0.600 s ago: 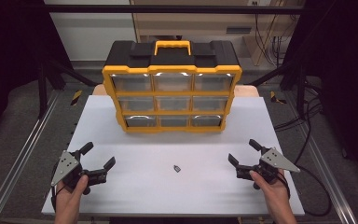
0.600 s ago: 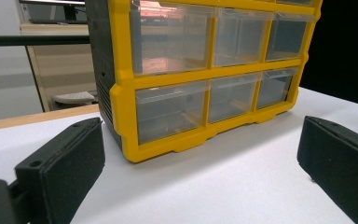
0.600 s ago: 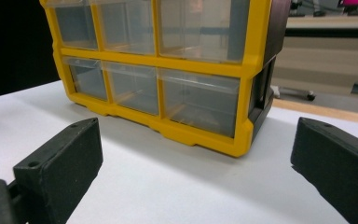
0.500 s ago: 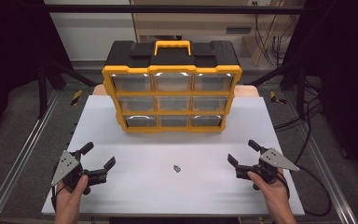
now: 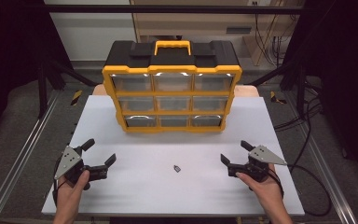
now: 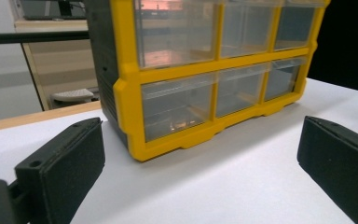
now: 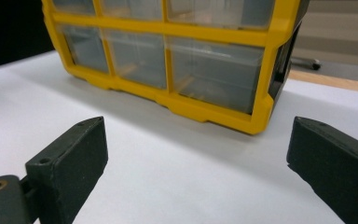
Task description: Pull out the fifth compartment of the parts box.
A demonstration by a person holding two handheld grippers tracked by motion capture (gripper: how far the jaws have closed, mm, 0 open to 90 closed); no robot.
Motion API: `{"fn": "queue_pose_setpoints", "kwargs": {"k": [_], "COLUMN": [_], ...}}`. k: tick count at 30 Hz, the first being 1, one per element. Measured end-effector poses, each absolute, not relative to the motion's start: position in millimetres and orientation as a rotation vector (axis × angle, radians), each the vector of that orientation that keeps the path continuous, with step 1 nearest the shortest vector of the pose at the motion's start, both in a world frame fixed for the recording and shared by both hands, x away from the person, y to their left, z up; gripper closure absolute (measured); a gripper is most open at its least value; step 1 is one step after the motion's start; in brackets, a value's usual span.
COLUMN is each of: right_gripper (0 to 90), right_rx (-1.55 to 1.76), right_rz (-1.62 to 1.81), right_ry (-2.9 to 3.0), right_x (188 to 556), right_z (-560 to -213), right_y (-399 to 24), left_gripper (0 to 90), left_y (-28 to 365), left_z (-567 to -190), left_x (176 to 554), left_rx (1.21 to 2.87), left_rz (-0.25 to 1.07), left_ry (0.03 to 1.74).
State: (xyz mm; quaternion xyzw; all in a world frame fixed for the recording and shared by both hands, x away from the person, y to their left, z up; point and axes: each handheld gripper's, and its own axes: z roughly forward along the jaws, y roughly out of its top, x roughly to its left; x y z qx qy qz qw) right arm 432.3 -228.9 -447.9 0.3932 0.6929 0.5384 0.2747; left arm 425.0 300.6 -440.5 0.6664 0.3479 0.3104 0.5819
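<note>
High view: white table with a yellow-and-black drawer organizer at the far middle, nine clear drawers in three rows, all pushed in.
Small part: tiny dark piece, too small to identify, lying alone on the bare table between the two grippers, well apart from each and clear of the organizer's front.
Left gripper: held low at the near left, jaws spread wide, nothing between them, pointing roughly toward the middle of the table.
Right gripper: held low at the near right, jaws likewise spread wide and empty, pointing inward toward the part.
Left gripper view: organizer's left corner and lower drawers ahead beyond the wide black jaws; something small faintly visible inside the bottom drawer, unclear what.
Right gripper view: organizer's right corner and bottom drawer ahead, white table between the open jaws.
Done so far: by appearance nothing; no drawer open, part untouched.
Left to do: probably everything, namely closing in on the part, pinching it, opening a drawer and dropping it in; which drawer cannot be told.
Stage: very start, both grippers at rest positions.
</note>
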Motion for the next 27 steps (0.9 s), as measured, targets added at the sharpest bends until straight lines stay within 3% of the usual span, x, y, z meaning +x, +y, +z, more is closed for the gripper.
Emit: {"fn": "queue_pose_setpoints", "kwargs": {"k": [14, 27], "right_gripper": [6.4, 5.5], "right_rx": [0.991, 0.725], "right_rz": [1.211, 1.003], "right_ry": [1.995, 2.046], "right_x": [457, 466], "right_z": [-432, -394], "right_y": [-170, -120], "left_gripper": [0.7, 0.7], "left_y": [311, 317], "left_z": [-444, -444], "left_x": [422, 419], "left_rx": [1.543, 1.527], "left_rz": [0.725, 0.729], "left_ry": [0.850, 0.863]}}
